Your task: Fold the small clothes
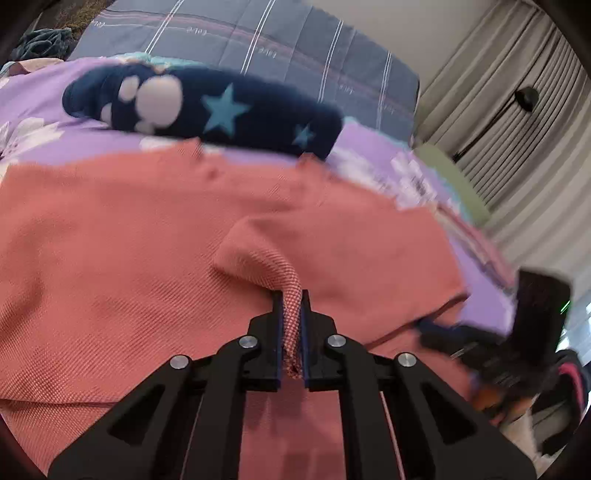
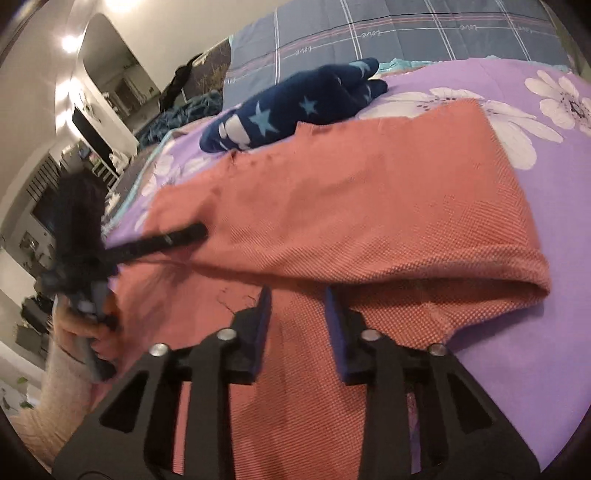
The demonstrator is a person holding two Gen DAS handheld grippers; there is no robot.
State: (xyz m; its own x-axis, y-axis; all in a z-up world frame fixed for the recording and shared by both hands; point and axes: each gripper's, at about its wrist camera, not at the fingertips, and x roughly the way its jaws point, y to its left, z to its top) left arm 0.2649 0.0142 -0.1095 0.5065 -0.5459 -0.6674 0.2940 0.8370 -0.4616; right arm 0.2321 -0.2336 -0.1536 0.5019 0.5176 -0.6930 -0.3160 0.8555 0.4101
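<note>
Salmon-pink knit garment (image 1: 122, 236) lies spread over a purple floral bedsheet (image 1: 55, 107), filling most of both wrist views. The left gripper (image 1: 291, 299) has its jaws pressed together on a raised pinch of that pink cloth, which stands up as a ridge between the blue-edged pads and pulls a fold out of the flat fabric. In the right wrist view, the right gripper (image 2: 298, 295) sits low over the same garment with its jaws part-way apart; pink fabric shows in the gap, but the pads do not appear to press on it. A folded edge of the garment curls over just beyond its fingertips. A navy fleece item with pale blue stars (image 1: 229, 107) rests on the sheet beyond the pink garment, touching its far edge. A grey checked pillow (image 1: 258, 33) lies behind that, with curtains (image 1: 498, 92) at the right.
</note>
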